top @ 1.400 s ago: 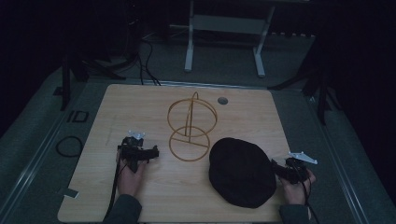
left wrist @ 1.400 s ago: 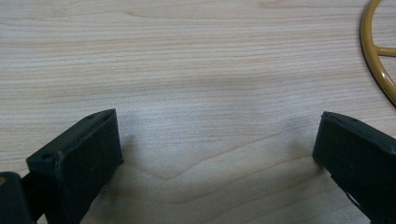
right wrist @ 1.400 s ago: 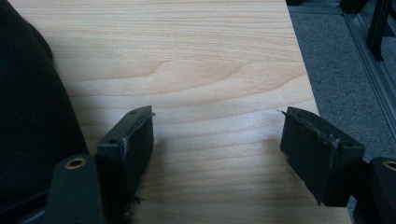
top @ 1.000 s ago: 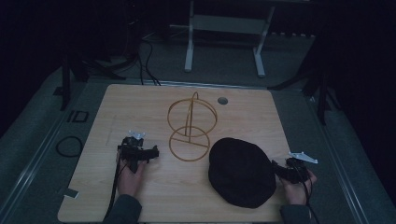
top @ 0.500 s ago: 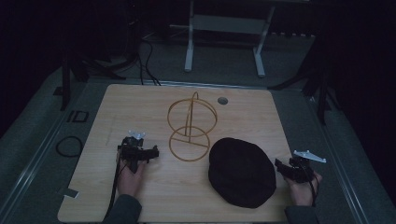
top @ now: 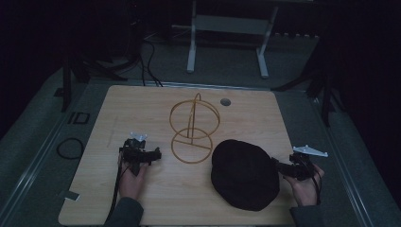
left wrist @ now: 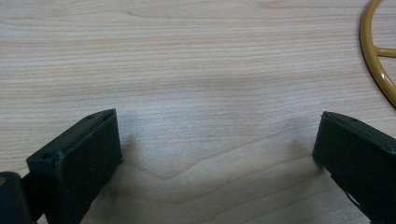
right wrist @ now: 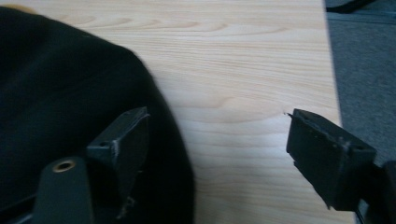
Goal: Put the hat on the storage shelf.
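Darkness swallows the room beyond my table (top: pixel 142 104), and my forearms are cut off at its near edge. The black hat (top: pixel 245 174) is a featureless shape near the near right corner; its left part runs out of my right gripper view. My right tongs (top: pixel 275 164) stand wide apart at the hat's right rim, one jaw over the cloth, one over bare wood. My left tongs (top: pixel 158 153), toward the left edge, gape over wood, holding nothing, beside the yellow wire stand (top: pixel 194 126) mid-table.
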A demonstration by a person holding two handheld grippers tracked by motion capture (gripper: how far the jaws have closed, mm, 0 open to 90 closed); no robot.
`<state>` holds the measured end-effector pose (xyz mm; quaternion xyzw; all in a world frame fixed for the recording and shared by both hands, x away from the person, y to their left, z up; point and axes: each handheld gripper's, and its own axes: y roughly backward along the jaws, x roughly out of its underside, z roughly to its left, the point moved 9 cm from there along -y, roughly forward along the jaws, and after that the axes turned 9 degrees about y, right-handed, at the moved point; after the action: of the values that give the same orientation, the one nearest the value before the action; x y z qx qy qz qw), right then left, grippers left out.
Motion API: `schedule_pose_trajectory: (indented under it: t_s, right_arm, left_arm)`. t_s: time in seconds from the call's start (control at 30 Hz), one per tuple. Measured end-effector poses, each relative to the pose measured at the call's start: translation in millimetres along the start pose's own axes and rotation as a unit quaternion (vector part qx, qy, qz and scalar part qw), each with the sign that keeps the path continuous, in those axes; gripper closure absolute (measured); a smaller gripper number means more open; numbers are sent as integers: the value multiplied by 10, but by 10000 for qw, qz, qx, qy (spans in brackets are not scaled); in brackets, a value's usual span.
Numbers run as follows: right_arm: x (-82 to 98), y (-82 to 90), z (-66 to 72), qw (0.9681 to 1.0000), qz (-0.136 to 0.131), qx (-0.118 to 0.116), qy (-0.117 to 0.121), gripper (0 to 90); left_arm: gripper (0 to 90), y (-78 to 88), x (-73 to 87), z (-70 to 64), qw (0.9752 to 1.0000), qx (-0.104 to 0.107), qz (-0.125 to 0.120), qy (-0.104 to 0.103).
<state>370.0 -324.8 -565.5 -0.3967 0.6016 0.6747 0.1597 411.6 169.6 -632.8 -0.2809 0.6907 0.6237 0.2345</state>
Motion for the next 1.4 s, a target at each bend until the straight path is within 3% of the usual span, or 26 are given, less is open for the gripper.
schedule_pose_trajectory:
  t_s: [0.17, 0.73, 1.0, 1.4]
  right_arm:
    - [-122, 36, 89, 9999, -65, -153, 14, 140]
    - [-470, 63, 466, 9970, -137, -673, 350, 107]
    - [-595, 21, 647, 9952, -120, -861, 457, 104]
    - [-740, -160, 1017, 9897, 20, -1240, 713, 97]
  left_arm:
    - [7, 0, 0, -2, 10000, -3, 1, 2]
    - [7, -1, -1, -4, 10000, -1, -8, 13]
    - [7, -1, -1, -4, 10000, -1, -8, 14]
    - [7, -1, -1, -4, 10000, 0, -9, 11]
